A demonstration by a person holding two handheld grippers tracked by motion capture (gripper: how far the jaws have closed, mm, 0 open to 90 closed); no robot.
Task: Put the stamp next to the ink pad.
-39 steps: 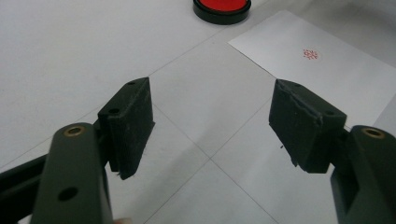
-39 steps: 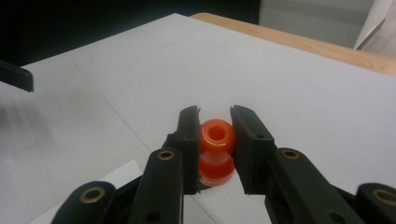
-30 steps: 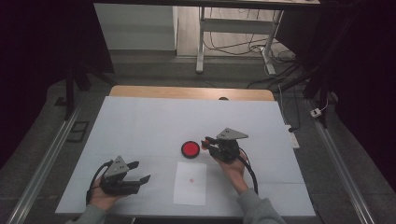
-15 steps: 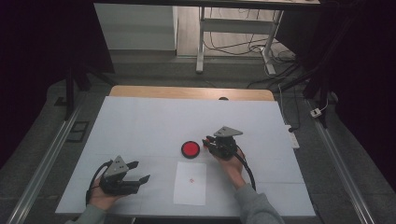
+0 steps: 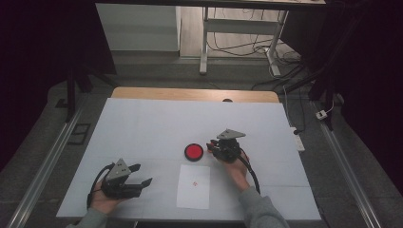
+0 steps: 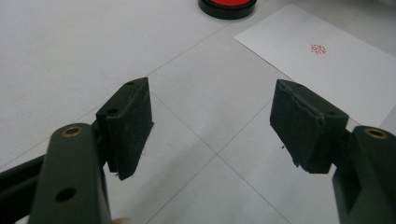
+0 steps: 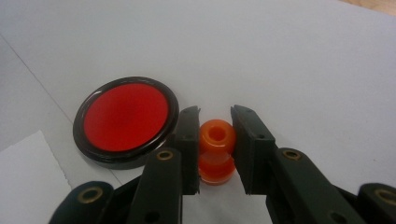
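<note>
Stamp (image 7: 216, 150) upright, gripped in my right gripper (image 7: 215, 135) jaws, just right of the ink pad (image 7: 125, 121); paper (image 5: 194, 185) lies nearer. Left gripper (image 6: 212, 123) jaws gape wide, empty.

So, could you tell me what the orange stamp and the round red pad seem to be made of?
The stamp, clamped in the right tongs, looks like translucent orange plastic or rubber: it glows and has soft, rounded edges. The pad seems a matte red, ink-soaked surface in a glossy black rim, probably plastic, judging by its shine.
</note>
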